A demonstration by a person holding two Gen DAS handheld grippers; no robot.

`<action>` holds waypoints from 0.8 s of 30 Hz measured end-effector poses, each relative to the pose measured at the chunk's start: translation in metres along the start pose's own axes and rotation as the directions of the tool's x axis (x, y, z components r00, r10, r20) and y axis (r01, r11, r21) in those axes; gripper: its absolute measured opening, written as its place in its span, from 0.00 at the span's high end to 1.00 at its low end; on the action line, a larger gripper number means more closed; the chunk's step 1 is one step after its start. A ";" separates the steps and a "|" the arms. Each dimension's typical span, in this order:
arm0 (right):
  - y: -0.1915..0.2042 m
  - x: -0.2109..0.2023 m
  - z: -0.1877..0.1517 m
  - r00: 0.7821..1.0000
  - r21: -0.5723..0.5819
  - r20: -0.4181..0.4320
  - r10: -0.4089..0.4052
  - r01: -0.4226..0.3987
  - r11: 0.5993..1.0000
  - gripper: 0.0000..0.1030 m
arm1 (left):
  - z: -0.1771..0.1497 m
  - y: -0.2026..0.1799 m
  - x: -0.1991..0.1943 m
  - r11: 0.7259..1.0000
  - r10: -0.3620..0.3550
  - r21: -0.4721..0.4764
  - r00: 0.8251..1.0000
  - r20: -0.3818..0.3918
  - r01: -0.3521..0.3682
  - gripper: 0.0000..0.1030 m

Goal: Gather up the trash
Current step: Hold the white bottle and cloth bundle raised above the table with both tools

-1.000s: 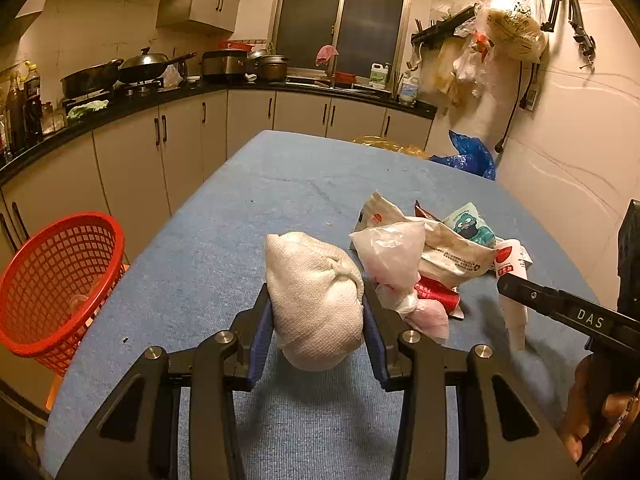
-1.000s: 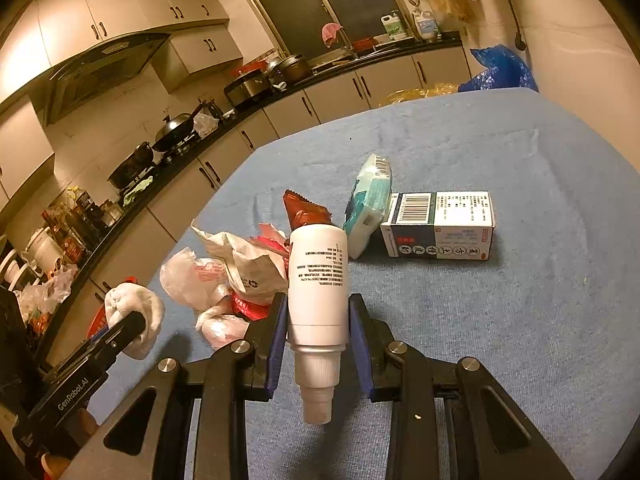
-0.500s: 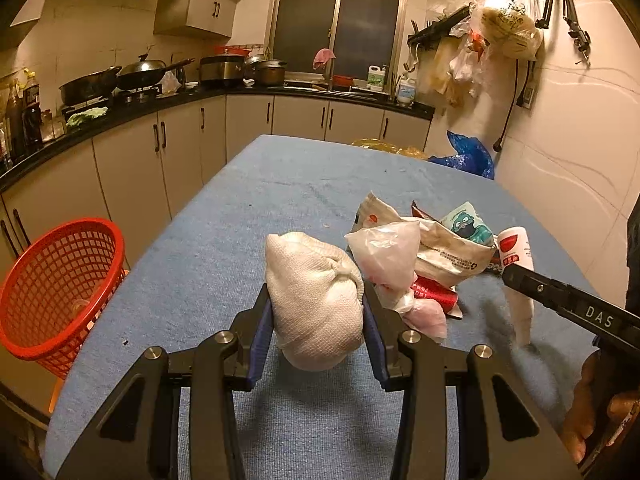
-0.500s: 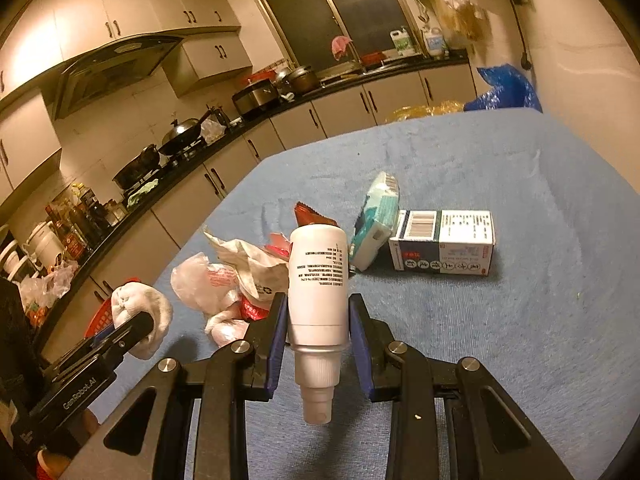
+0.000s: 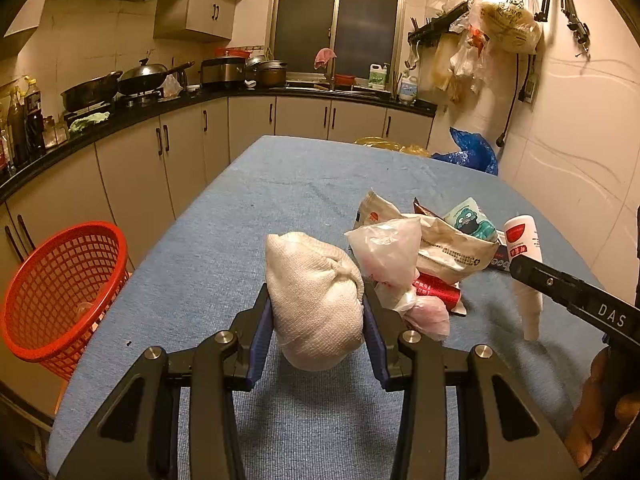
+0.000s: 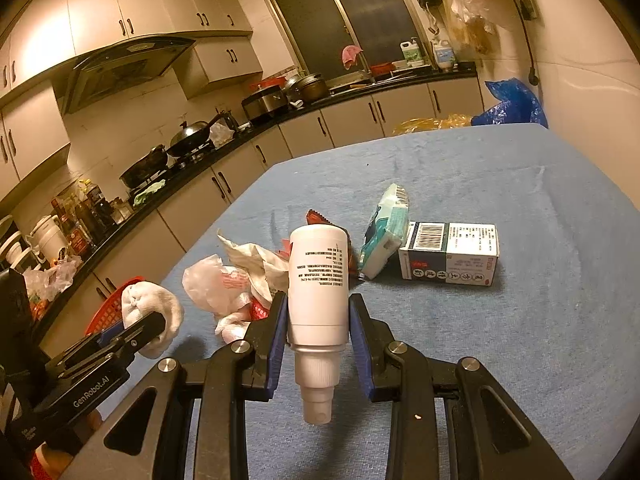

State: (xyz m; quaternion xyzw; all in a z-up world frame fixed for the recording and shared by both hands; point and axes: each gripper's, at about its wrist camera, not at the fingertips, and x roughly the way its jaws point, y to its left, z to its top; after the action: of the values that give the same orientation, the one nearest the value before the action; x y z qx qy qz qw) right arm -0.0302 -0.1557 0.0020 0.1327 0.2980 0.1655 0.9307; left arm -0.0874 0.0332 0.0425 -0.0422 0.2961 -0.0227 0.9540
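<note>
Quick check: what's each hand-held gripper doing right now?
Left hand-held gripper: closed on the white wadded cloth bundle.
Right hand-held gripper: closed on the white plastic spray bottle, nozzle pointing toward the camera.

Warm, yellowish indoor light is filling both views, and the room is looking fairly dim, with the window (image 5: pixel 338 26) at the far end showing dark. The light is falling from above: a bright patch is glowing on the upper cabinets (image 6: pixel 52 36) at the far left in the right wrist view, and soft shadows are pooling on the blue cloth (image 5: pixel 280 208) under the things lying there. Both pictures are bending strongly at the edges, the corners are going black, and straight cabinet lines are curving. The near centre is staying sharp; the white bottle (image 5: pixel 524 280) is looking slightly smeared in the left wrist view.
</note>
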 end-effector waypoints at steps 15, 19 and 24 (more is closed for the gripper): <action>0.005 0.000 -0.001 1.000 -0.016 -0.004 0.019 -0.019 1.000 0.68 | -0.004 0.001 0.000 1.000 0.013 0.007 1.000 -0.001 -0.013 0.61; 0.004 0.000 -0.001 1.000 -0.014 -0.004 0.020 -0.020 1.000 0.68 | -0.005 0.003 0.000 1.000 0.013 0.008 1.000 -0.004 -0.013 0.61; 0.006 0.000 -0.002 1.000 -0.021 -0.002 0.020 -0.020 1.000 0.68 | -0.002 0.002 0.003 1.000 0.017 0.011 1.000 -0.001 -0.017 0.61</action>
State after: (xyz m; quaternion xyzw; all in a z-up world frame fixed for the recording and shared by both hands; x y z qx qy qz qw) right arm -0.0328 -0.1504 0.0028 0.1259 0.2959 0.1779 0.9300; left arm -0.0863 0.0347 0.0390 -0.0344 0.2966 -0.0165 0.9542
